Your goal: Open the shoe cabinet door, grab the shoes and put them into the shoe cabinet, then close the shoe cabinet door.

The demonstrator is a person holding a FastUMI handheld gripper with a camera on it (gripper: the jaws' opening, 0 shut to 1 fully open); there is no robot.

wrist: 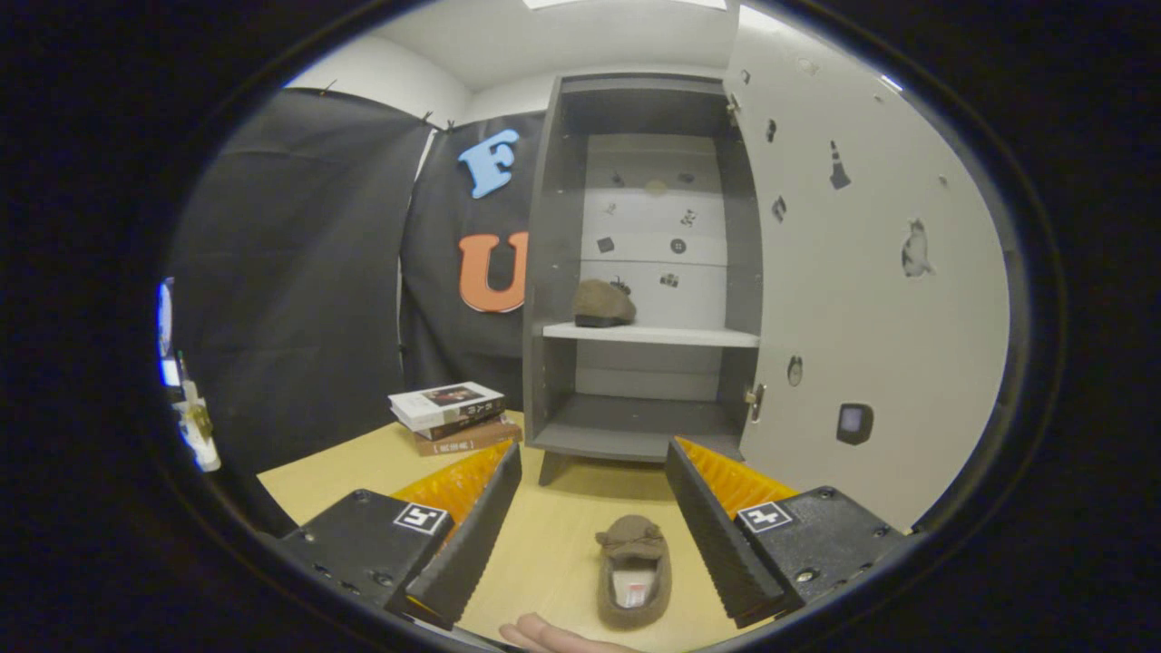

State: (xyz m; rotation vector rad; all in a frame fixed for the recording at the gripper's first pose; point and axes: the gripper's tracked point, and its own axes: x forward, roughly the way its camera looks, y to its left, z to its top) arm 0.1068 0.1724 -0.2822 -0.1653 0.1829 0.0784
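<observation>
Brown slipper: one soft shoe lies flat on the pale wooden counter, between the fingers of the tool and nearer the right one, its opening facing up.
Long axis: the slipper runs roughly straight ahead, toe toward the cabinet, heel back toward the tool's base, so the fingers flank its two long sides.
Tool: spread wide, holding nothing; neither finger touches the slipper.
Cabinet: a grey shoe cabinet stands on the counter just beyond the fingers, its white door swung fully open to the right.
Already stowed: a second brown shoe sits on the white middle shelf, toward its left end.
Free space: the shelf's right half and the lower compartment look vacant.
Stage, as judged: door opened, one shoe in, one left to grab, door still to be shut.
Coming move, as judged: drop slightly and close across the slipper's width, then carry it forward and up to the shelf.
Bystanders: a stack of books lies left of the cabinet; a fingertip shows beside the slipper's heel.
</observation>
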